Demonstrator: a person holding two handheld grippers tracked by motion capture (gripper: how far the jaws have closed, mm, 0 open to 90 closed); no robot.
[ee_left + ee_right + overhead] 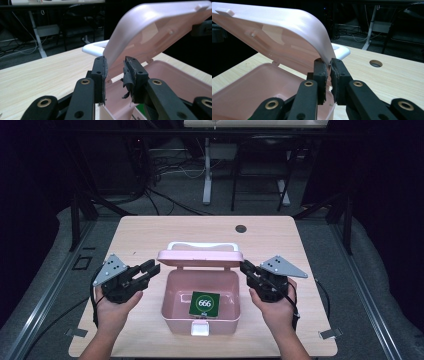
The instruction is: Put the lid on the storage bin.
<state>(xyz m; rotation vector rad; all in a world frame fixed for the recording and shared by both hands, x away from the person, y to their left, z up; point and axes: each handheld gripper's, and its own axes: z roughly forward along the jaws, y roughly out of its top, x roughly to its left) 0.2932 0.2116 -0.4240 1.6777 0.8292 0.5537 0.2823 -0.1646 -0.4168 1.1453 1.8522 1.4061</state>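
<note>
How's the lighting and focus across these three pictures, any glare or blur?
High view: table evenly lit, surroundings dark, image soft. Left gripper view: pink lid carries a mild sheen and the near tool looks fairly sharp. Right gripper view: similar sheen, background dim.

From your left tongs [114,72], the pink lid [155,32] runs off the top right edge, and whether the pads press its rim is unclear. The green card [141,108] is nearly hidden behind a jaw, and its small print [204,303] is unreadable from above.
</note>
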